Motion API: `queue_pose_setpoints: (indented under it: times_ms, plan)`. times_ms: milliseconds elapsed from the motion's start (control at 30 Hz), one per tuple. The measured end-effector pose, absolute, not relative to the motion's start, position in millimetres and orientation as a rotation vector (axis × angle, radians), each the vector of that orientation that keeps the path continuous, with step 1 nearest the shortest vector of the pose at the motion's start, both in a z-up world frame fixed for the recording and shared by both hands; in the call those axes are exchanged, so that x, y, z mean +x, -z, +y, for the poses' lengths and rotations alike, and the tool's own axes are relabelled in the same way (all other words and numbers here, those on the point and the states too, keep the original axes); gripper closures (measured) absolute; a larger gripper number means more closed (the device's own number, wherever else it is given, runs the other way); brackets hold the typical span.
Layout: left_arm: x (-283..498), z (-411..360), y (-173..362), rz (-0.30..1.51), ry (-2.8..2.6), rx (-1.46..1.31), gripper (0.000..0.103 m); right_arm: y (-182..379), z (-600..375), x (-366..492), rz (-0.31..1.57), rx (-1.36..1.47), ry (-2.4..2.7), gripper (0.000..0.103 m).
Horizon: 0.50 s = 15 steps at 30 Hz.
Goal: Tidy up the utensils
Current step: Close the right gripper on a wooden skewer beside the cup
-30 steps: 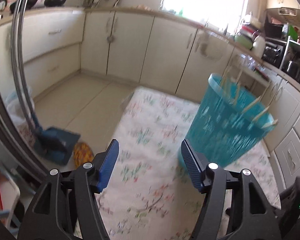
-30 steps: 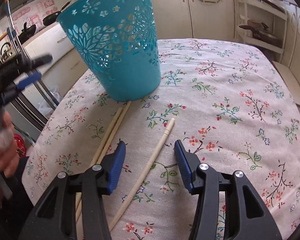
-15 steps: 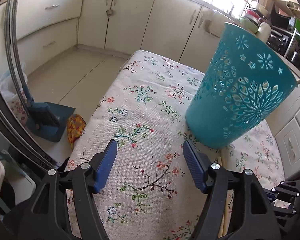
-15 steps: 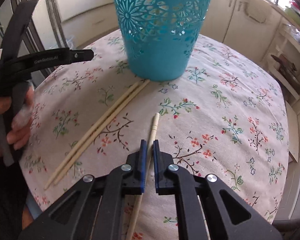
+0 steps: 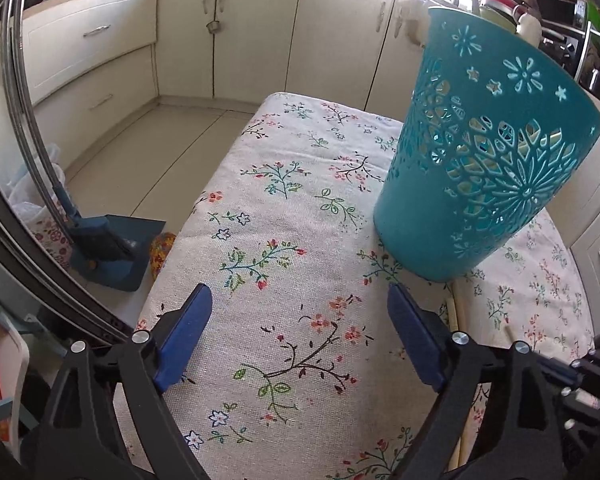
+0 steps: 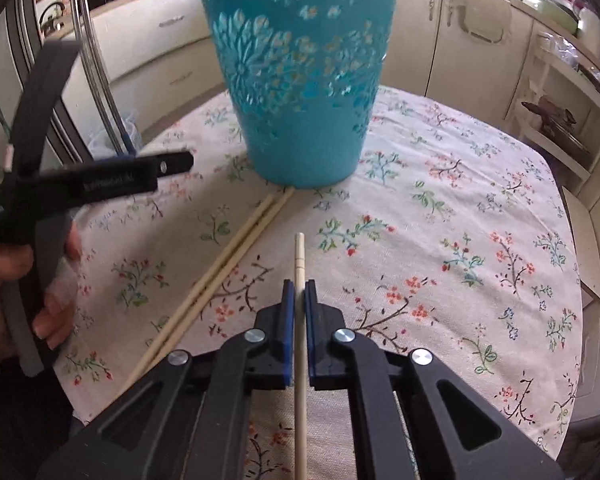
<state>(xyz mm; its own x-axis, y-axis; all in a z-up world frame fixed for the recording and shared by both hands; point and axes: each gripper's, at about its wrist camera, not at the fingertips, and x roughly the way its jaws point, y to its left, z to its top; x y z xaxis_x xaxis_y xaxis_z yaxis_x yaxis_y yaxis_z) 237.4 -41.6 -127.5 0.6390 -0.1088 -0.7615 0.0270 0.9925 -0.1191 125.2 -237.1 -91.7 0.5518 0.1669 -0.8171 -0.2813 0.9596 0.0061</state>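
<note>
My right gripper (image 6: 299, 292) is shut on a pale wooden chopstick (image 6: 299, 256), whose tip points at the teal cut-out basket (image 6: 300, 80). Two more chopsticks (image 6: 228, 256) lie side by side on the cloth, left of the held one, with their far ends at the basket's foot. My left gripper (image 5: 300, 320) hovers over the cloth to the left of the basket (image 5: 480, 168). Its jaws are opening and nothing is between them. Wooden sticks show through the basket's cut-outs. A person's hand (image 6: 56, 308) holds the left gripper.
A floral tablecloth (image 5: 284, 240) covers the table, whose edge drops to the floor at the left. A blue dustpan (image 5: 112, 248) stands on the floor there. Cream cabinets (image 5: 252, 40) run behind, and an open shelf unit (image 6: 560, 120) stands at the right.
My right gripper has shut on the single chopstick and rolled so the stick points at the basket. The left gripper has come down toward the cloth and its jaws stand wider.
</note>
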Motion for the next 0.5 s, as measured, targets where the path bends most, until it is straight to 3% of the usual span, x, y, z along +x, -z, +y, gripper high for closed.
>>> queue_pose_setpoints:
  times_ms: [500]
  plan:
    - [242,-50,132,0.913,0.080,-0.044,0.013,88,-249,131,0.935,0.026,-0.295,0.097]
